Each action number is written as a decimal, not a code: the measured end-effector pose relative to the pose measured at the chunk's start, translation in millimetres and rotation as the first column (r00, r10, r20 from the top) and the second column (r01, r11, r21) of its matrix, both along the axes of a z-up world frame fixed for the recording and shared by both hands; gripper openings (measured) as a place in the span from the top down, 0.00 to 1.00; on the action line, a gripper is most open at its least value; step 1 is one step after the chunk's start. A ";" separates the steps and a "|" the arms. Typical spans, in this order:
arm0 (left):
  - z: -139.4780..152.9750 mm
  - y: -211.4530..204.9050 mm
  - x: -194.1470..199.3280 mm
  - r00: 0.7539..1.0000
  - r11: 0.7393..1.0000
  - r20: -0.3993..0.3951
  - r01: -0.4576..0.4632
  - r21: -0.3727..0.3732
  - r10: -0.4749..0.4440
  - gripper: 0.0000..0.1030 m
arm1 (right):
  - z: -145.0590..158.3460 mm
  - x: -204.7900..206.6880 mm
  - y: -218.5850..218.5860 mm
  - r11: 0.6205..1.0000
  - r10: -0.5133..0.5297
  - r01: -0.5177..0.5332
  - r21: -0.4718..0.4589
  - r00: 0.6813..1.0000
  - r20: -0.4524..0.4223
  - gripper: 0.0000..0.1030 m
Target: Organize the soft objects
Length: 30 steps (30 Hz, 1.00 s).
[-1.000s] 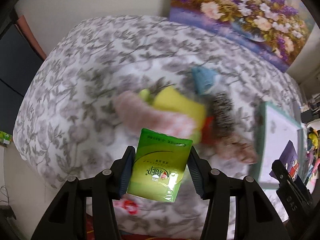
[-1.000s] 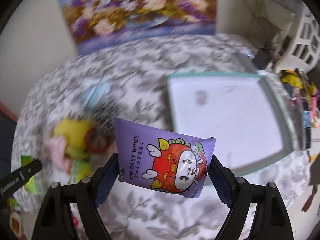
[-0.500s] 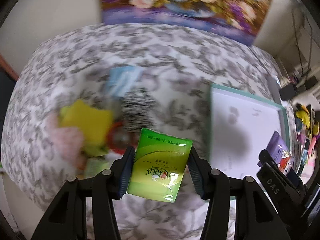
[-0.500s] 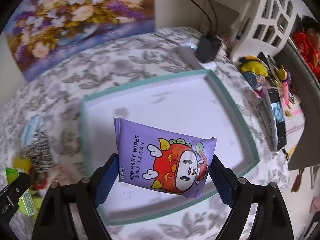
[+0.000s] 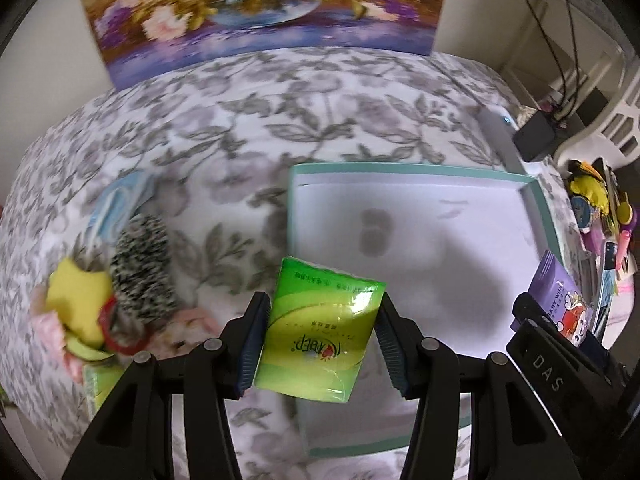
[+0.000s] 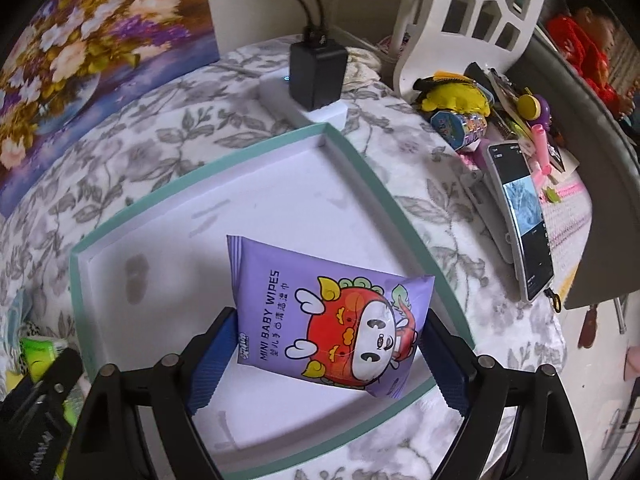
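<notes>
The right claw [image 6: 328, 344] grips a purple pack of baby wipes [image 6: 324, 316] (a red cartoon creature on its front) between its blue pads, above the white floor of a shallow teal-edged tray [image 6: 376, 184]. The tray lies on a grey flowered bedspread [image 6: 168, 128]. A black charger [image 6: 318, 74] stands beyond the tray's far corner, and a phone [image 6: 520, 220] rests to the right.

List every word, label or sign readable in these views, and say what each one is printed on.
"MINI BABY WIPES": on the purple wipes pack, beside a line of Chinese characters too small to read.
"DAS": on the black body of the right gripper, seen from the left wrist view.
The green tissue pack has a logo and small print, upside down and too blurred to read.
The phone screen shows nothing readable.
</notes>
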<state>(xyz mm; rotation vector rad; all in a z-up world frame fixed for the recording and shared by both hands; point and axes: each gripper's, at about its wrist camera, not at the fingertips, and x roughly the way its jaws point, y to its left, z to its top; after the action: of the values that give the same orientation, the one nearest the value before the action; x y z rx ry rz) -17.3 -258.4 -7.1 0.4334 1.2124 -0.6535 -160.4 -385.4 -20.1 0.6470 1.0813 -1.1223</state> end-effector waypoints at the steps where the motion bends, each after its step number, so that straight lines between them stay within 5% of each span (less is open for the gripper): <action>1: -0.9 -4.8 -2.3 1.000 1.000 0.000 0.009 -0.007 -0.009 0.47 | 1.3 -0.8 -0.8 1.000 0.000 0.000 -0.005 1.000 0.001 0.12; 7: -10.3 -25.2 -11.8 0.999 0.999 0.002 0.046 -0.020 -0.046 0.47 | 7.4 -10.8 -8.1 1.000 -0.020 0.020 -0.009 1.000 0.020 0.12; 11: -9.7 -26.5 -12.3 0.999 0.998 -0.002 0.048 -0.031 -0.048 0.15 | 14.9 -18.6 -10.6 0.999 -0.033 0.034 -0.017 0.998 0.056 0.01; 12: -8.5 -25.7 -11.3 0.999 0.998 -0.003 0.045 -0.037 -0.046 0.14 | 17.1 -20.7 -10.8 0.999 -0.037 0.038 -0.022 0.997 0.072 0.00; 30: -14.3 -1.3 22.1 0.994 0.995 0.041 -0.102 0.022 0.101 0.13 | -3.3 -15.8 -10.5 0.999 -0.020 0.018 0.044 0.998 0.052 0.00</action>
<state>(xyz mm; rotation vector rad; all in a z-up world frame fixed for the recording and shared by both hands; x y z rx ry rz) 4.8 -259.7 -21.4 0.4012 1.1971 -0.5414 -176.2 -396.0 -23.3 0.7183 1.0588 -1.0949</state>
